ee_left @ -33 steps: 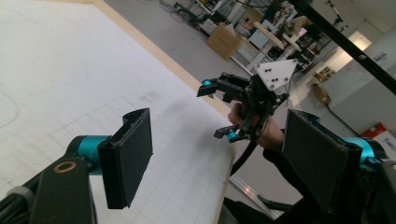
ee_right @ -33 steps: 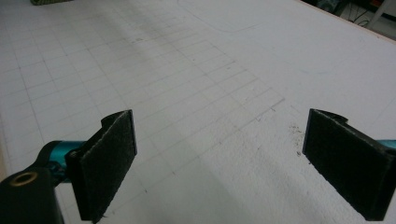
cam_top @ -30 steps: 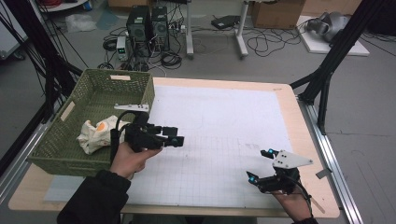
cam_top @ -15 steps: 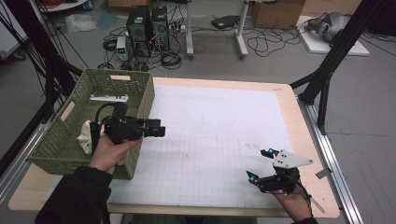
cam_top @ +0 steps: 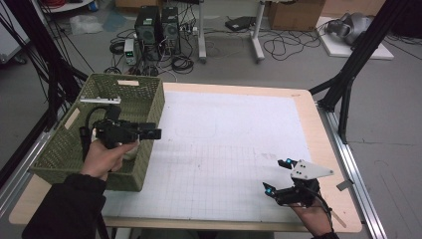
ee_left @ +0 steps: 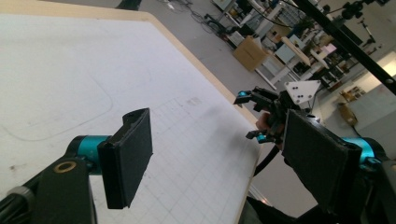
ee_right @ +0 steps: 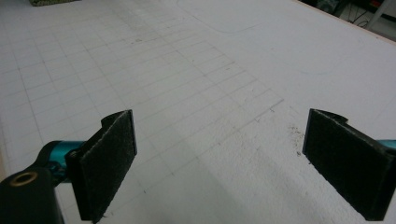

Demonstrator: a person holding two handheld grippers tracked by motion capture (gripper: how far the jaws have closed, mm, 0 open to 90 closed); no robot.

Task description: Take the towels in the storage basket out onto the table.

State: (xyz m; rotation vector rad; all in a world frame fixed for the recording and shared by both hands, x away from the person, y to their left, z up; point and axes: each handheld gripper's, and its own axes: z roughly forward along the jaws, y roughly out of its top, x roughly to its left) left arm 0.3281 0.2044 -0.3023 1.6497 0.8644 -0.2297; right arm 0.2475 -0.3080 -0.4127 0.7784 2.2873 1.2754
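Note:
My left gripper (cam_top: 149, 132) hangs over the right side of a green woven basket (cam_top: 150, 102) and points right, toward the mat. Its jaws stand wide open with nothing between them, as the left gripper view (ee_left: 219, 163) confirms. My right gripper (cam_top: 276, 175) rests low near the table's front right corner, open and holding nothing, with only gridded mat between its pads (ee_right: 233, 163). That same right gripper (ee_left: 273, 112), with its grey plate, appears far off in the left gripper view. A pale bit of something (cam_top: 131, 150) peeks out under my left hand inside the basket.
A white gridded mat (cam_top: 224, 129) covers most of the wooden table (cam_top: 318, 129). The basket sits at the left edge, with a white bar (cam_top: 99, 100) lying across its rim. Black frame legs (cam_top: 348, 79) stand at the right, and computers and cables lie on the floor beyond.
My left hand has moved left with the open gripper, from over the mat to over the basket, and now covers the crumpled pale thing inside. The right gripper has stayed put.

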